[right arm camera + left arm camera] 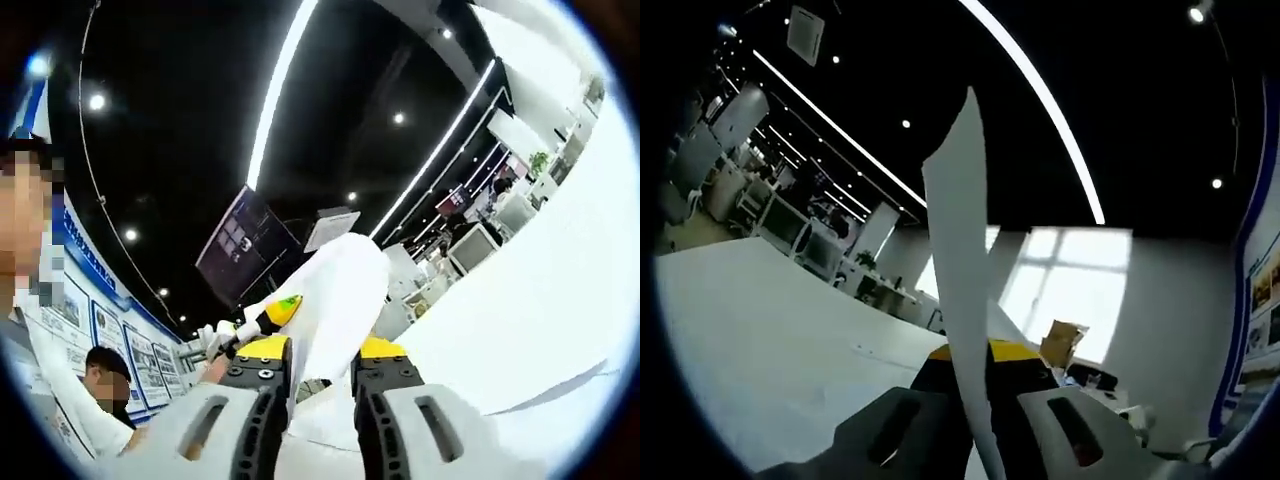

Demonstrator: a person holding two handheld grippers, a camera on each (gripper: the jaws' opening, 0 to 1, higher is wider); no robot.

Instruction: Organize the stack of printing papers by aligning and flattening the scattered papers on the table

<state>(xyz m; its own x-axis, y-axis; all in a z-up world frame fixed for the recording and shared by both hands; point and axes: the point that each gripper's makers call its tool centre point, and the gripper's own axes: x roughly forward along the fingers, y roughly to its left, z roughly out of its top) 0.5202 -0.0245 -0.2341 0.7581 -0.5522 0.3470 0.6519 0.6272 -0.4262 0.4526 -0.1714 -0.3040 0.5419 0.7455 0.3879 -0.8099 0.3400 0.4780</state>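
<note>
My left claw (975,420) pinches the papers (962,300) edge-on, so I see only a thin white strip rising off the worktop (770,340). My right claw (320,385) pinches the same papers (335,300), which hide the other claw's (225,340) jaws. The sheets' lower edges are cut off from view.

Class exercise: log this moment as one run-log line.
left gripper: shut on paper | right gripper: shut on paper | paper lifted off table
</note>
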